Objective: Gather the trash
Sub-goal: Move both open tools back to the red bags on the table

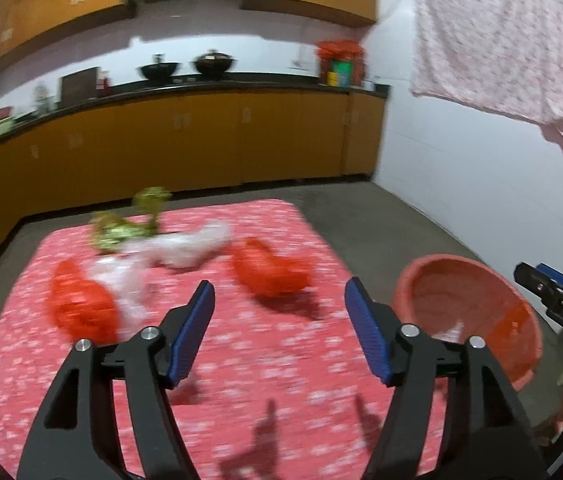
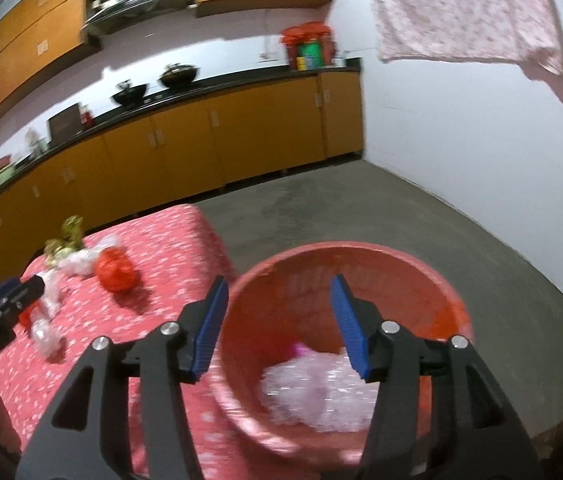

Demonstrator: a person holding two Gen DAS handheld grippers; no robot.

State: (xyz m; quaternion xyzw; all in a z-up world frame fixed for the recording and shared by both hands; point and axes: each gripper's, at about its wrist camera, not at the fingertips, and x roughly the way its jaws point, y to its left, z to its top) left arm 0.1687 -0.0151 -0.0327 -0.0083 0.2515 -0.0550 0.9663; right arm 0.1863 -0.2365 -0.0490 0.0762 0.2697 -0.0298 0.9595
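Trash sits scattered across the red patterned tablecloth (image 1: 241, 400), and both tools are empty at this instant. Left gripper (image 1: 279, 300) hangs above the cloth with its blue pads (image 1: 193, 332) spread apart, nothing between them. Ahead of it, one crumpled red wrapper (image 1: 271, 272) lies near the middle of the table, and a second red wrapper (image 1: 81, 308) lies off to the left. Between and behind them stretches a clear plastic wrapper (image 1: 177, 252), with a gold-green foil scrap (image 1: 129, 228) at the far edge. The picture is blurred, so finer detail on those pieces cannot be told.

Over on the right, the right gripper (image 2: 279, 300) is poised above the red basket (image 2: 453, 304), jaws apart and gripping nothing. The basket stands just beside the table's right edge. Down inside it lies a crumpled pinkish-white plastic wrapper (image 2: 313, 396), already in the bin, with a small pink bit (image 2: 299, 349) at its upper edge.

From the right wrist view, the left tool shows at the left border over the cloth. Behind everything run orange kitchen cabinets (image 1: 201, 140) under a dark counter (image 1: 201, 84), and a pink floral cloth (image 1: 497, 40) hangs on the white wall.
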